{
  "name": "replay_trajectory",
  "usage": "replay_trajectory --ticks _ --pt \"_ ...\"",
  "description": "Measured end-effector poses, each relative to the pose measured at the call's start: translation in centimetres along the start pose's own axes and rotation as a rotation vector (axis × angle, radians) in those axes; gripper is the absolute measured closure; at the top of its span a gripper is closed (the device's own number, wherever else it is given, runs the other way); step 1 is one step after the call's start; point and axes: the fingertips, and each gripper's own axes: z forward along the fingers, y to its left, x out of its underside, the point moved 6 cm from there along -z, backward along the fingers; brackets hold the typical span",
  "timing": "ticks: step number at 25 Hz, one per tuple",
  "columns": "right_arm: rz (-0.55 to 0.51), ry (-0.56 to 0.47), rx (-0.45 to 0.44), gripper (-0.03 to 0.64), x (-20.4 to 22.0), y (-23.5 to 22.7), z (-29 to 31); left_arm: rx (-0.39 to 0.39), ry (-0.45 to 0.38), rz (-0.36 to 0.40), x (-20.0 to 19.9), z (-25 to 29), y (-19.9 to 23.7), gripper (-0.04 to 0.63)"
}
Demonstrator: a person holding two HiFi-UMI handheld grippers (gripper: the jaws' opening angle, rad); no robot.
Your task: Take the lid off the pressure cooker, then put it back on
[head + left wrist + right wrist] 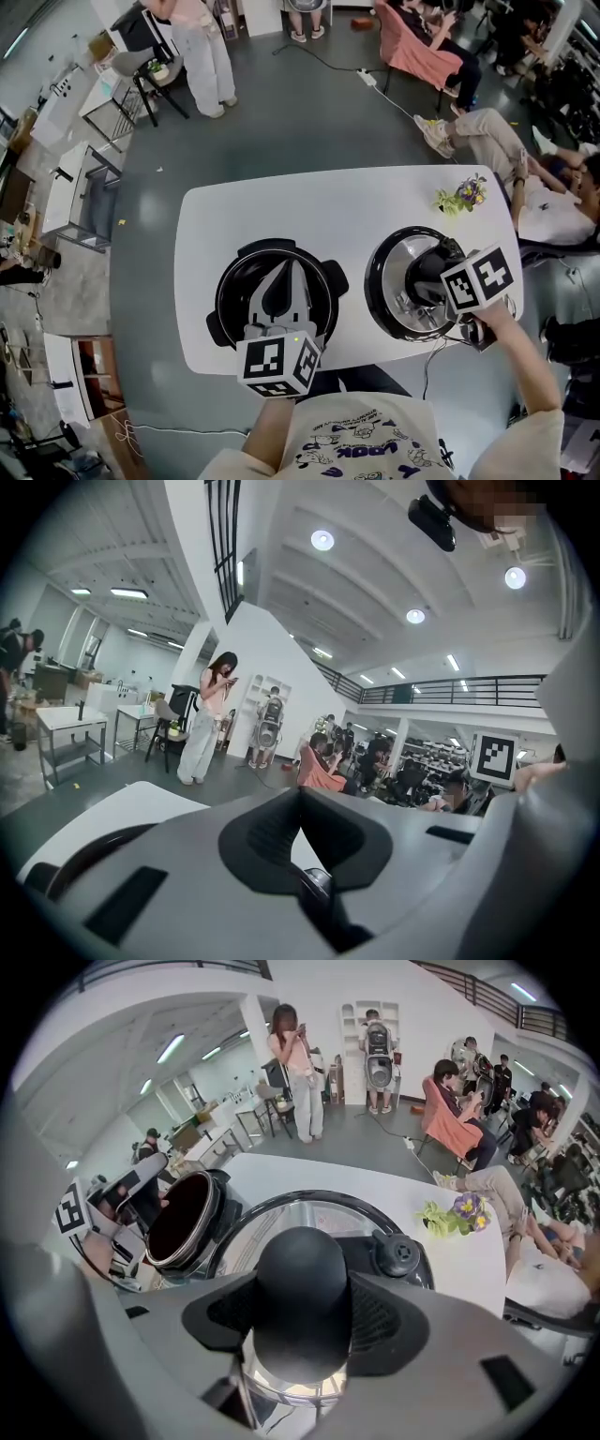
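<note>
We hold the lid (389, 281) by its black knob (302, 1297), clamped in the right gripper (427, 272), knob side up, right of the open pressure cooker (230, 300). Over it, the left gripper (281, 298) hangs closed and empty.

Bare table (281, 204) lies open beyond the pot (230, 286) and lid (394, 281) (a small flower plant (461, 195) blocks the far right corner).

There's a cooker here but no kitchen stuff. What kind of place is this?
Probably a big open workshop or lab hall, not a kitchen: high ceiling lights, an upstairs balcony railing, workbenches, and people sitting about on a grey floor.
</note>
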Motion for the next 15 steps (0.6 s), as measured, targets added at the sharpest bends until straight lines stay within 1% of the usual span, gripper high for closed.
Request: replay_trajectory --ticks 4,11,15 --pt "0.011 0.022 0.003 0.324 0.7 -1.5 1.3 -0.003 0.012 0.004 0.2 0.9 -1.1 0.581" --pt "0.010 0.060 0.026 0.324 1.9 -2.5 5.0 -0.020 0.037 0.006 1.2 1.6 -1.2 0.581" --pt "0.018 0.078 0.034 0.324 2.2 -2.4 7.3 -0.030 0.046 0.005 1.4 1.6 -0.5 0.581"
